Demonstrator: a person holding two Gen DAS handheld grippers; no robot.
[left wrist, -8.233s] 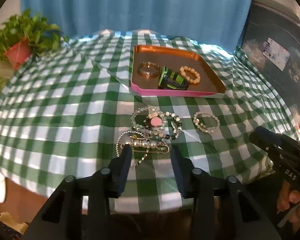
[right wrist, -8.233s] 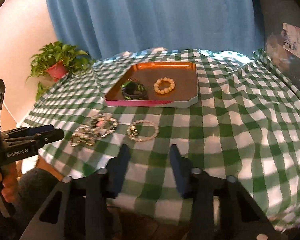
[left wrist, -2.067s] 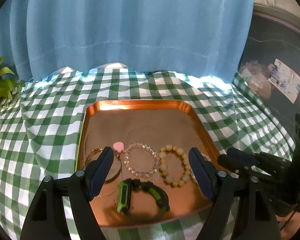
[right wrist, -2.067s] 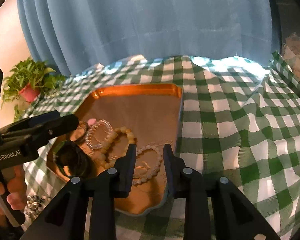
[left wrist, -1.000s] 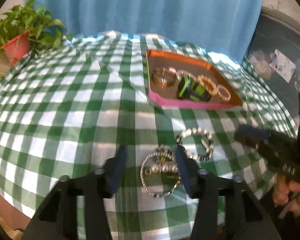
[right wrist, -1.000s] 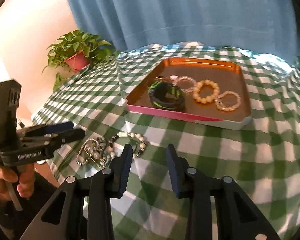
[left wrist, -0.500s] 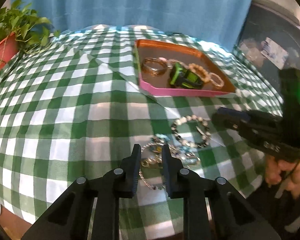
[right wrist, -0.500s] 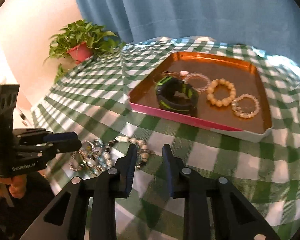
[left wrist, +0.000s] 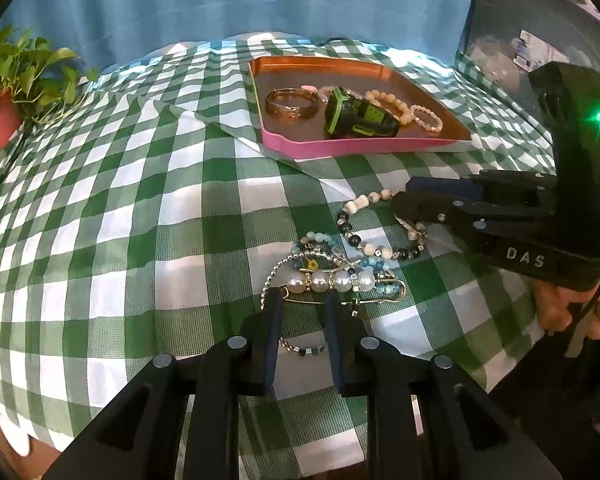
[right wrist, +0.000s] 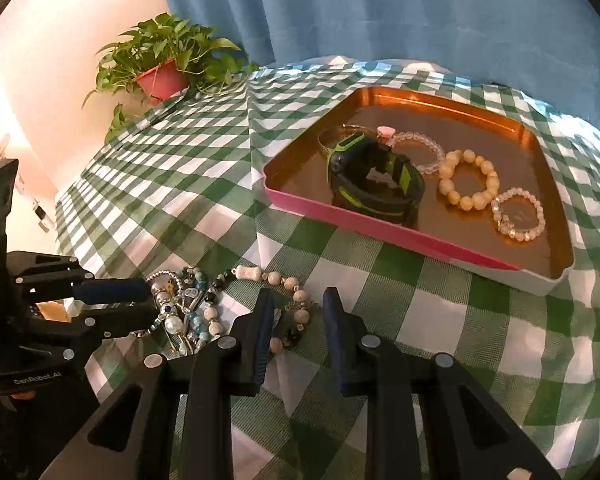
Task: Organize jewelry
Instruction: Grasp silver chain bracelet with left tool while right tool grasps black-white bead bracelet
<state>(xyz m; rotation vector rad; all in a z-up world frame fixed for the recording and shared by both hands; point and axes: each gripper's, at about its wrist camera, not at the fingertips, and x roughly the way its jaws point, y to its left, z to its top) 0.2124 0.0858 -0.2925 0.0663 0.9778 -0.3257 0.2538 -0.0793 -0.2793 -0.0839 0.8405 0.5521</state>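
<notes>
A tangled pile of bracelets [left wrist: 336, 276] lies on the checked cloth near the front edge; it also shows in the right wrist view [right wrist: 188, 304]. My left gripper [left wrist: 300, 300] is open, its tips straddling the silver bead chain [left wrist: 276, 272] and pearl pin [left wrist: 332, 280]. My right gripper [right wrist: 296, 300] is open, its tips around the near arc of the white-and-dark bead bracelet [right wrist: 288, 280]. The copper tray [left wrist: 300, 148] holds a bangle [left wrist: 292, 102], a black-green watch [left wrist: 356, 118], a tan bead bracelet [right wrist: 468, 184] and clear bead bracelets [right wrist: 520, 216].
A potted plant [right wrist: 164, 64] stands at the table's far left corner. A blue curtain [left wrist: 240, 0] hangs behind the table. The cloth [left wrist: 100, 200] drops off at the near edge below both grippers.
Both grippers have moved down and in onto the bracelet pile. The left jaws now straddle the chain and pin; the right tips have reached the white-and-dark bracelet.
</notes>
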